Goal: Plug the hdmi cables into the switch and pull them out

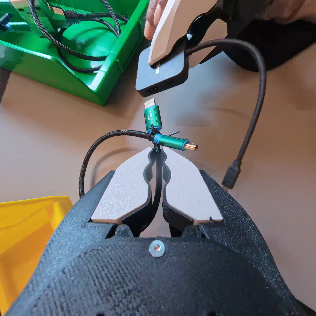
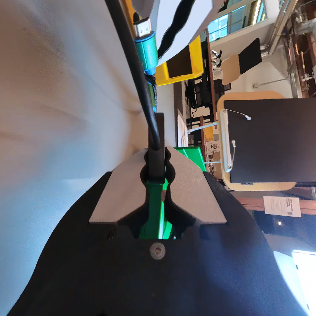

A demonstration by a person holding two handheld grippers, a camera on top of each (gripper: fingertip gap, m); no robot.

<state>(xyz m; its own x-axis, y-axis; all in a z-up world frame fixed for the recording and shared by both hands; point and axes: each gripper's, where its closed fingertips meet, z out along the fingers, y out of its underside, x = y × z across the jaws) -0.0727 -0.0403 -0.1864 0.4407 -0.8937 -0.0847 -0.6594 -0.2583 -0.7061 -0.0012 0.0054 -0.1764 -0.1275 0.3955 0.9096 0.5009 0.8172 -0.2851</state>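
My left gripper [image 1: 157, 150] is shut on a black braided HDMI cable [image 1: 109, 135] just behind its two green connectors, which are tied together. One connector [image 1: 152, 118] points at a port [image 1: 152, 89] in the black switch [image 1: 162, 75], a short gap away. The other connector [image 1: 174, 142] points right. The right gripper's finger [image 1: 164, 34] lies on top of the switch. In the right wrist view my right gripper [image 2: 156, 150] is shut on the switch [image 2: 156, 162], seen edge-on, with the green connector [image 2: 147, 51] beyond it.
The switch's own black cable [image 1: 256, 102] arcs right and ends in a loose plug [image 1: 230, 176] over the tan table [image 1: 51, 136]. A green bin [image 1: 68, 68] with more cables stands at the far left. A yellow bin [image 1: 25, 230] is at the near left. The grippers' ends are close to 9 centimeters from one another.
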